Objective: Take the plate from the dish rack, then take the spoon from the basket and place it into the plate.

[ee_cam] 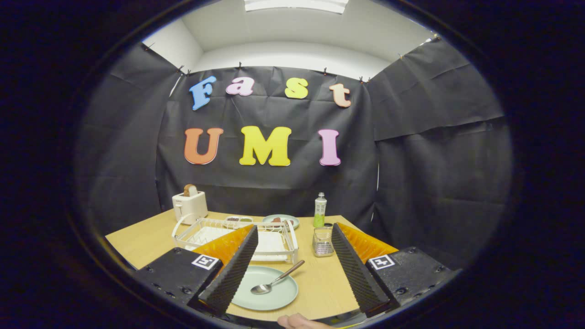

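My gripper (292, 269), fingers spread and empty; spoon (277, 278) lies in plate (265, 289) between them, handle toward two o'clock.

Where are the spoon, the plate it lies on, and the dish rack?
spoon (262, 288), gripper view, on its bowl.
plate (283, 297), gripper view, on bare surface beside the spoon.
dish rack (292, 237), gripper view, on its wire end wall.
gripper (292, 292), gripper view, fingers open, empty.
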